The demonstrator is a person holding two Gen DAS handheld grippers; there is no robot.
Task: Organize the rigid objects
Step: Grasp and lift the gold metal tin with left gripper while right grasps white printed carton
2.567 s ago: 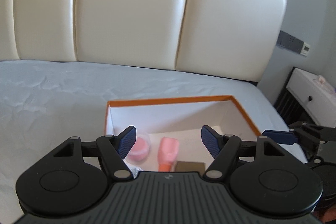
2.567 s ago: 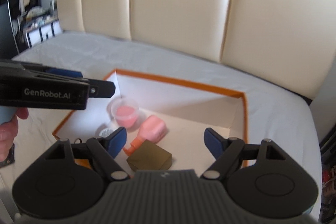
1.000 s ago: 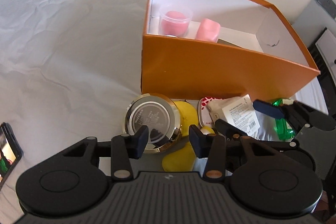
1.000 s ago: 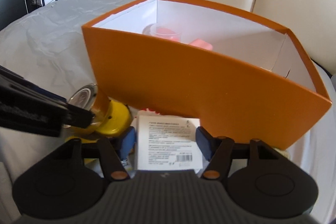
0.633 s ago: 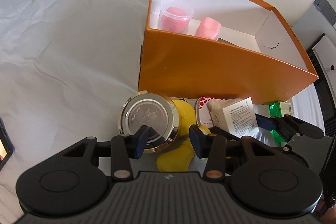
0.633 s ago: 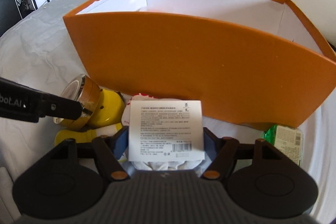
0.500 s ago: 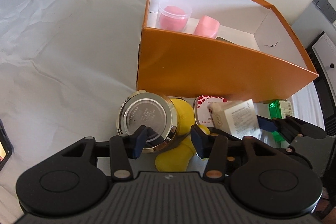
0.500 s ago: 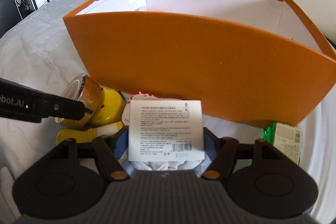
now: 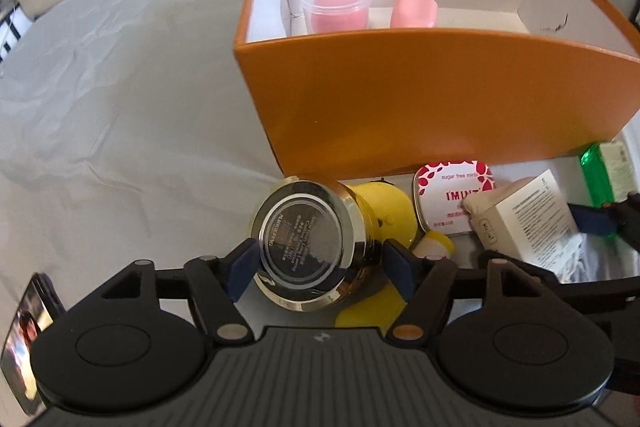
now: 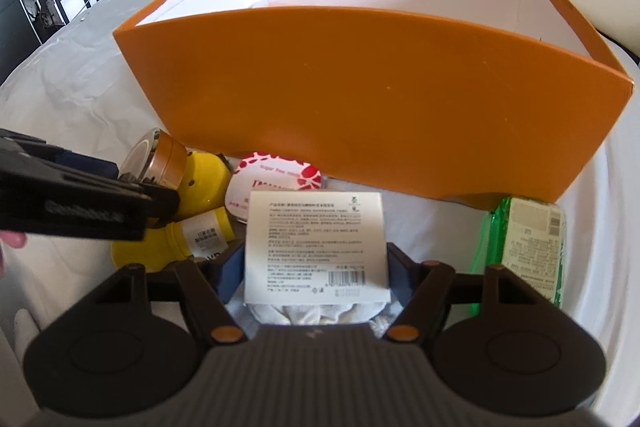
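My left gripper (image 9: 320,263) is shut on a round gold jar (image 9: 312,247) with a mirrored lid, held just in front of the orange box (image 9: 400,99). The jar also shows in the right wrist view (image 10: 160,157). My right gripper (image 10: 316,267) is shut on a white carton with printed text (image 10: 316,247), held in front of the orange box (image 10: 360,99). The carton also shows in the left wrist view (image 9: 532,223). Inside the box sit a clear cup with a pink thing in it (image 9: 336,11) and a pink block (image 9: 414,11).
On the white bedsheet in front of the box lie a yellow bottle (image 10: 200,227), a red-and-white mint tin (image 9: 452,195) and a green packet (image 10: 524,243). A phone (image 9: 24,335) lies at the far left. A cream headboard stands behind.
Both grippers came down from above the box to the items in front of it. The left gripper closed around the gold jar. The right gripper closed on the white carton and holds it.
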